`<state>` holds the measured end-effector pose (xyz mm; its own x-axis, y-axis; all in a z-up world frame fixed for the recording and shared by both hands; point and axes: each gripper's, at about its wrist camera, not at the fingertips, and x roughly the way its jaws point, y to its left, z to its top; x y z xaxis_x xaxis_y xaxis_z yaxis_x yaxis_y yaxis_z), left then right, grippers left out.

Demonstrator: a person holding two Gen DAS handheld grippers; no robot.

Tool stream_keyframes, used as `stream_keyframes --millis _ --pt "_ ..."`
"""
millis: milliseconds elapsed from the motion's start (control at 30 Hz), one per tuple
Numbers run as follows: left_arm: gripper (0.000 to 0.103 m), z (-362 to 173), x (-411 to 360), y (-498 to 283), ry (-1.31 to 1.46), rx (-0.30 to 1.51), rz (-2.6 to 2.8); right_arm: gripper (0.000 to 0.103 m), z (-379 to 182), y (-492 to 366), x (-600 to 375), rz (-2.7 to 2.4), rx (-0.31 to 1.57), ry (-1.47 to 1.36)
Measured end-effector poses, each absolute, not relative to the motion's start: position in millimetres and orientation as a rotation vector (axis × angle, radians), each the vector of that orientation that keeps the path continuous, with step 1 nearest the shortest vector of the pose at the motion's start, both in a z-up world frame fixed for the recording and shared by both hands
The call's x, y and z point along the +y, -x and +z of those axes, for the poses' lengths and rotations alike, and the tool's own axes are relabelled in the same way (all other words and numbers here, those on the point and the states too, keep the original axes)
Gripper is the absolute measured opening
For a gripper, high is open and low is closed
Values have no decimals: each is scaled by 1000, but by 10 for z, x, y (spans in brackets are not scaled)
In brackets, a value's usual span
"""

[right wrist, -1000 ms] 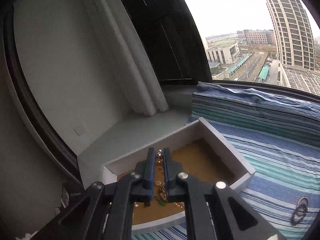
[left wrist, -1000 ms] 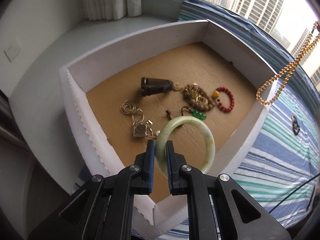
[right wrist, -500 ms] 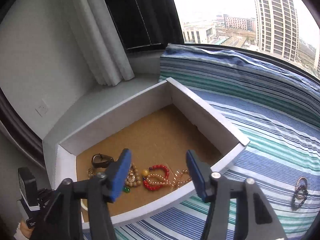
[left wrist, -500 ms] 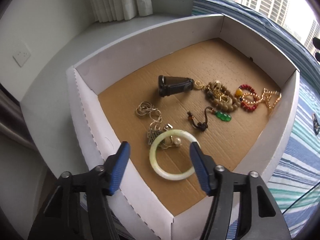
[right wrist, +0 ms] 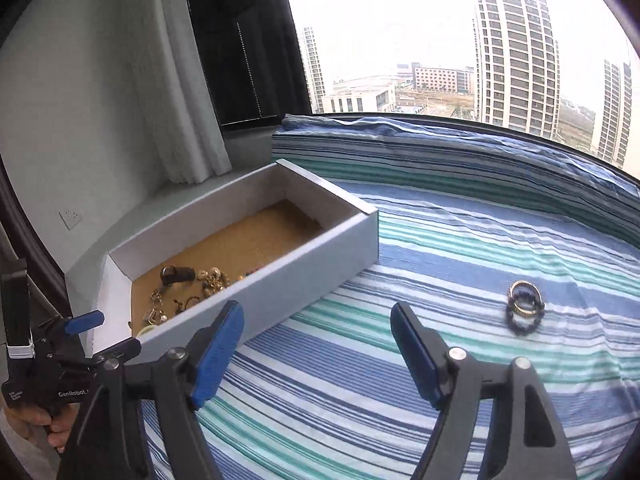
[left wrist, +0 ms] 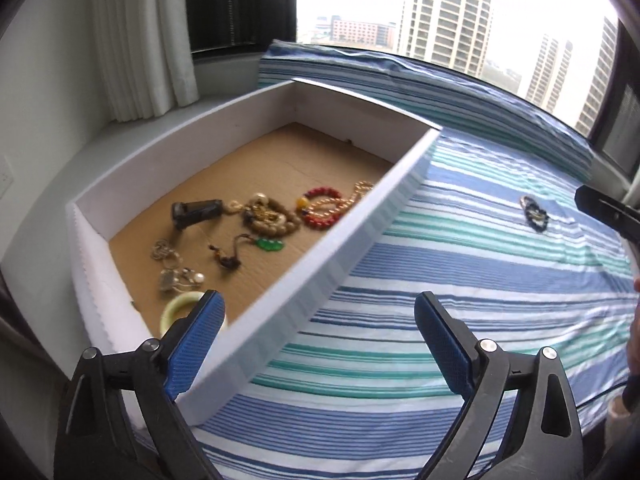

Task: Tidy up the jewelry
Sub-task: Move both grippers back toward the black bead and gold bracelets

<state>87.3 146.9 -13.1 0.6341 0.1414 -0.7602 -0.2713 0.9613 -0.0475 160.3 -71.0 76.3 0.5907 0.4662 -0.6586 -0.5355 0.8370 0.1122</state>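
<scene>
A white box (left wrist: 360, 224) with a cardboard floor sits on a striped bedspread (left wrist: 460, 272). In it lie a pale jade bangle (left wrist: 180, 306), a red bead bracelet (left wrist: 320, 216), a gold bead chain (left wrist: 354, 196), a green pendant (left wrist: 270, 245) and other pieces. A small pile of dark and gold rings (right wrist: 524, 306) rests on the bedspread to the right. My left gripper (left wrist: 318, 304) hangs over the box's near wall, jaws opening, nothing between them. My right gripper (right wrist: 318, 312) is above the bedspread left of the rings, jaws opening and empty.
A white curtain (left wrist: 140, 40) and a grey sill (right wrist: 132, 216) lie behind the box. A striped pillow (right wrist: 460, 152) runs along the window. The hand-held left gripper (right wrist: 108, 334) shows at the lower left of the right wrist view.
Both grippers opened. The left let the jade bangle drop into the box, the right let the gold chain fall in. Both views then swung right, towards the bedspread.
</scene>
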Motion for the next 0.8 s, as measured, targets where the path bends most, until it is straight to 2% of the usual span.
stream_keyframes --millis 333,500,800 --pt "96 -516 345 -1001 118 931 1 77 189 -1139 -1785 348 850 85" --pt "100 -635 27 -965 65 973 -58 77 -41 -1058 -2177 239 874 58" --pt "100 -721 -139 -1048 34 1008 -99 77 -263 -906 -2647 132 880 32"
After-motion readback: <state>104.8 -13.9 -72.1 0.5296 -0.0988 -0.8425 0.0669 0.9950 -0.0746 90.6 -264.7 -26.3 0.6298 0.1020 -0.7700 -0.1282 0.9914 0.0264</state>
